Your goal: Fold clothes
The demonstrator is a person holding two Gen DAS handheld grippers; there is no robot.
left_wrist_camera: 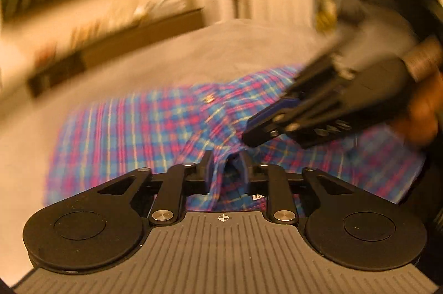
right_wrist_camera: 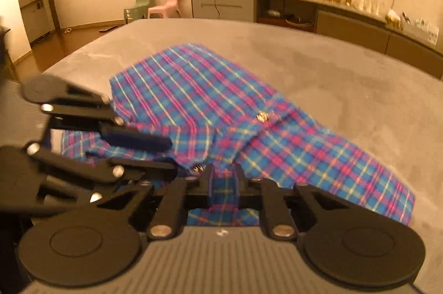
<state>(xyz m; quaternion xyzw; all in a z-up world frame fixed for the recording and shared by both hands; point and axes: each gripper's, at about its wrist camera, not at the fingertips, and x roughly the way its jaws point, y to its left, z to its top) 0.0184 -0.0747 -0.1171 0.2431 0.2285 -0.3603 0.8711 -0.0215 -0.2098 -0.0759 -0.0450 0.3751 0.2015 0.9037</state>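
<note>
1. The wide grey suede-like table top [right_wrist_camera: 332, 78] fills the middle of both views, with a long low sideboard [right_wrist_camera: 346, 17] against the far wall and two small plastic chairs [right_wrist_camera: 166, 0] at far left.

2. The blue, pink and yellow checked cotton shirt [right_wrist_camera: 193, 89] lies near the near edge of the table. It is bunched, not flat: one broad panel slopes away to the far left, another runs off to the near right, and a ridge of cloth rises between them towards the grippers. A small metal button or stud [right_wrist_camera: 262, 116] shows on the raised part.

3. The left gripper [left_wrist_camera: 225, 166] has its jaws drawn narrow on a pinched fold of the shirt's near edge; cloth shows between the fingers in its own view.

4. The right gripper [right_wrist_camera: 223, 177] is likewise closed narrow, with checked cloth caught between its fingers. The two grippers sit just beside each other, the left one crossing the near left of the right wrist view.

5. My reading of progress: the shirt is mid-handling, lifted at one edge by both grippers. No tidy folded rectangle shows. Whether this lift opens the shirt out or carries an edge over for a fold, the pictures do not settle. A neat, flat, stacked result is left to reach.

6. The left view is blurred, so finer creases cannot be judged.
</note>
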